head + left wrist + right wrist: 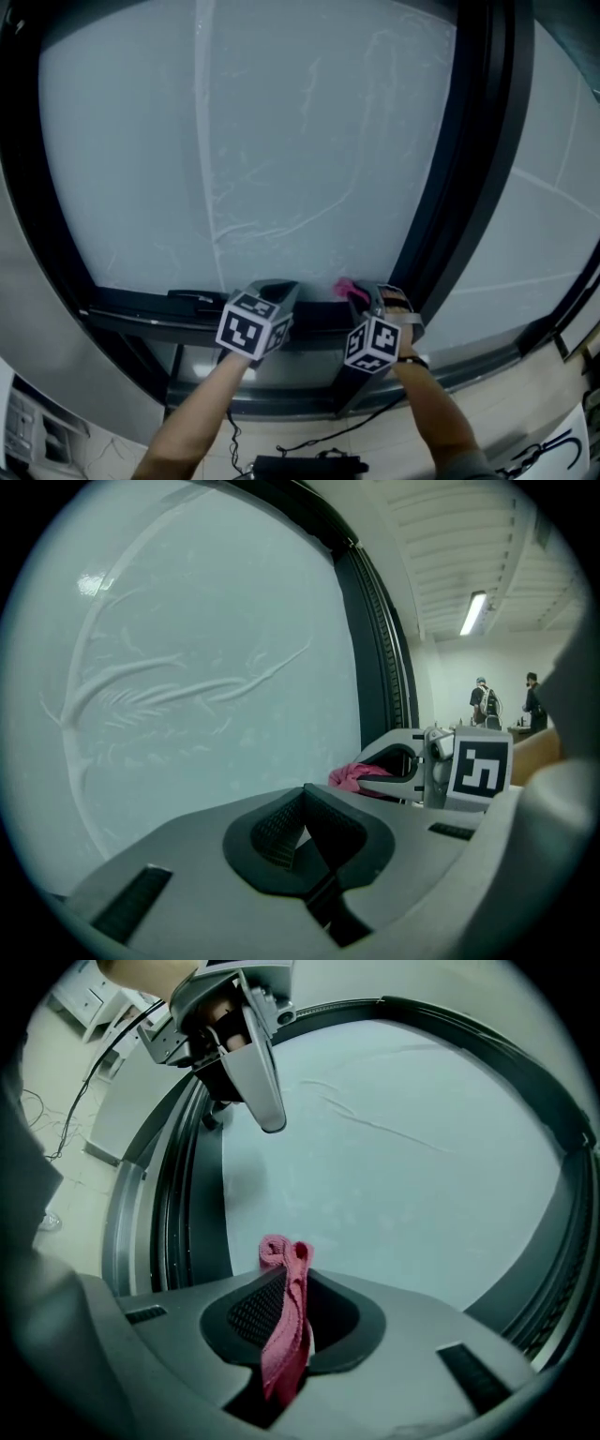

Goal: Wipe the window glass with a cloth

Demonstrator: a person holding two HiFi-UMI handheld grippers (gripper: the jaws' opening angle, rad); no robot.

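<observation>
Nearest, at the bottom of the head view: two bare forearms [202,412] reaching up and forward, each ending in a grey hand-held gripper with a black-and-white marker cube [251,325] on its back.

Left gripper [278,289] with jaws pressed fully together and nothing between them. In the left gripper view, dark ribbed pads [277,829] meeting in a closed V, empty.

Right gripper [364,294] just beside it on the right, jaws clamped tight on a pink cloth [349,287]. In the right gripper view, the same pink cloth [286,1326] pinched in a narrow upright fold between the pads, its curled top edge poking up past the jaw tips, its lower end hanging down into the gap behind them. Both sets of tips level with the lower edge of the window, near its bottom right corner. Contact between cloth and pane not clear from any view.

Just beyond the tips: the bottom rail of a black frame [141,305]. Above that, filling most of the head view, the window glass [281,122], pale and frosted-looking, marked with thin curved smear lines [309,216] and a faint vertical streak. At the right edge of the glass, a thick black upright post [469,159], then a second pale pane [553,216] past it.

Farthest, at the right of the left gripper view: two people [483,700] standing well away under a ceiling strip light [473,613].
</observation>
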